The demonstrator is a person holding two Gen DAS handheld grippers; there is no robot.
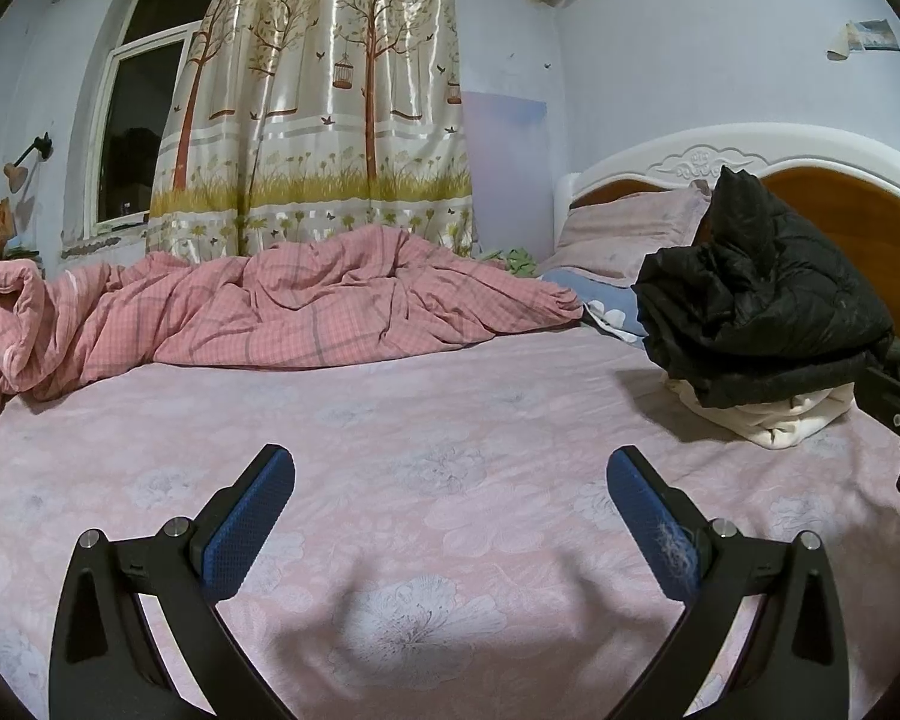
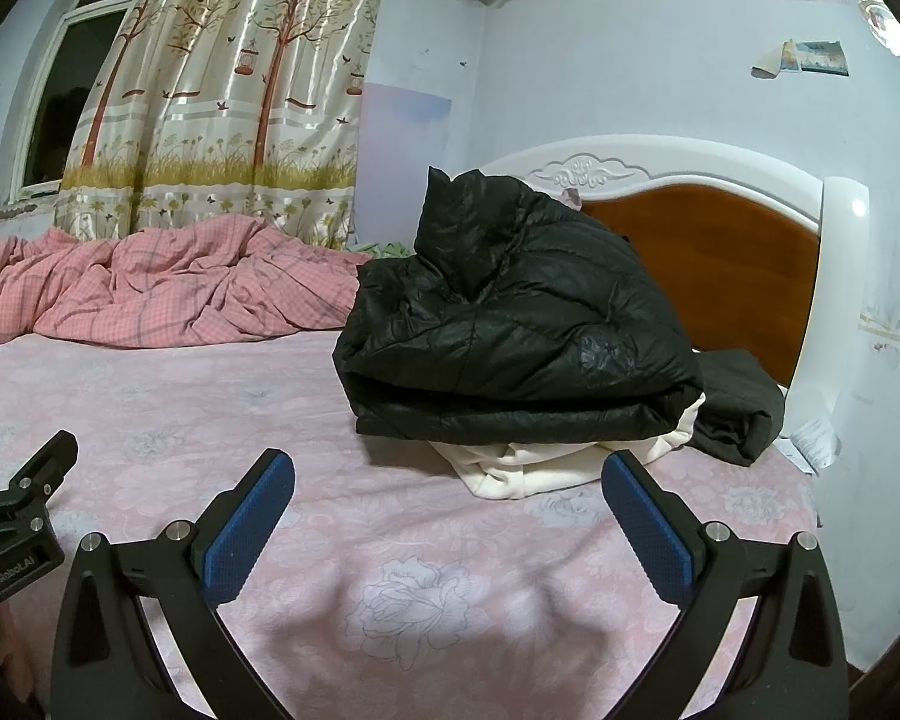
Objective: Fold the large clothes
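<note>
- Left wrist view showed a pink floral bedsheet (image 1: 450, 396) spread flat across the bed, with a rumpled pink checked quilt (image 1: 258, 306) heaped along its far side.
- Behind the quilt hung a shiny cream curtain printed with trees and birdcages (image 1: 330, 90), beside a dark window (image 1: 138, 114) in a pale blue wall.
- A white-framed headboard with a brown wooden panel (image 2: 702, 240) closed off the bed's right end.
- A glossy black quilted puffer jacket (image 2: 510, 324) sat folded near the headboard, lying on a cream-white garment (image 2: 522, 468), with a dark grey folded garment (image 2: 744, 408) touching its right side.
- The left gripper (image 1: 450, 468) hovered over bare sheet, jaws spread wide and holding nothing.
- The right gripper (image 2: 447, 474) was likewise wide apart and unladen, just in front of the pile.
</note>
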